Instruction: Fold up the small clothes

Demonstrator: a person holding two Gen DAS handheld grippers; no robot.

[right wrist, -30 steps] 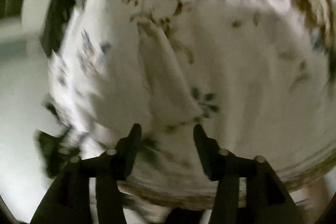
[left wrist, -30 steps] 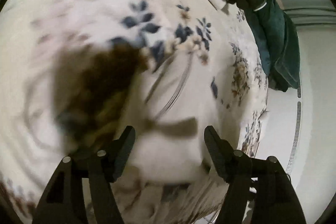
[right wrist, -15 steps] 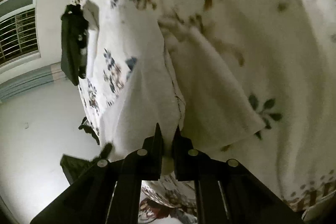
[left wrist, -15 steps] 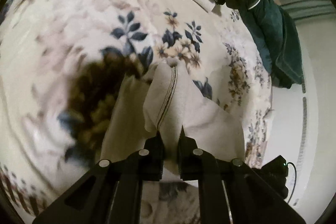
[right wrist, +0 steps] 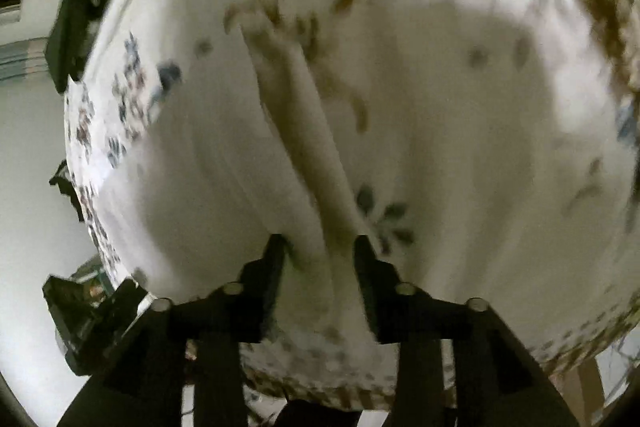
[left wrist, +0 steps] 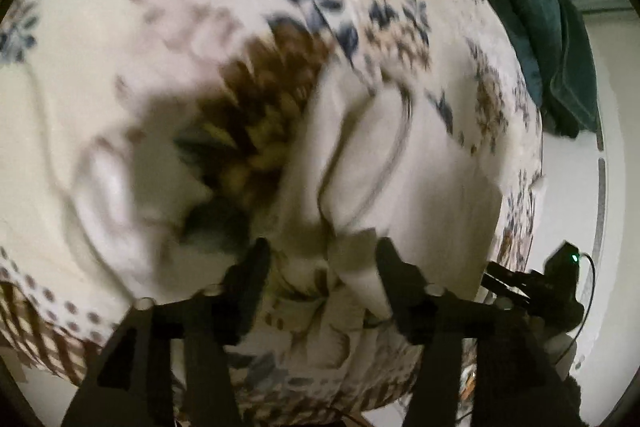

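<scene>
Both views are smeared by motion blur, so fine detail is hard to read.

In the left wrist view, the left gripper [left wrist: 322, 261] has its two black fingers spread wide apart, with nothing pinched between them. Just ahead of the fingertips lies the small cream-white cloth garment [left wrist: 360, 155], bunched into soft folds with a thin dark seam line curving along one fold. It rests on the white bedspread printed with blue and brown flowers [left wrist: 120, 67], just right of a large brown flower in the print. One flap of the garment reaches down beside the right-hand finger [left wrist: 396, 267]; whether it touches that finger cannot be told. A dark green cloth [left wrist: 560, 39] hangs at the upper right beyond the bed's edge, and a small black device with a green light [left wrist: 566, 267] sits at the lower right.

In the right wrist view, the right gripper [right wrist: 318, 255] also has its fingers apart and grips nothing. A long pale fold of the garment [right wrist: 304, 131] runs from the middle of the bedspread [right wrist: 480, 107] down into the gap between the fingers. A black object [right wrist: 84, 7] lies at the bed's upper left edge.
</scene>
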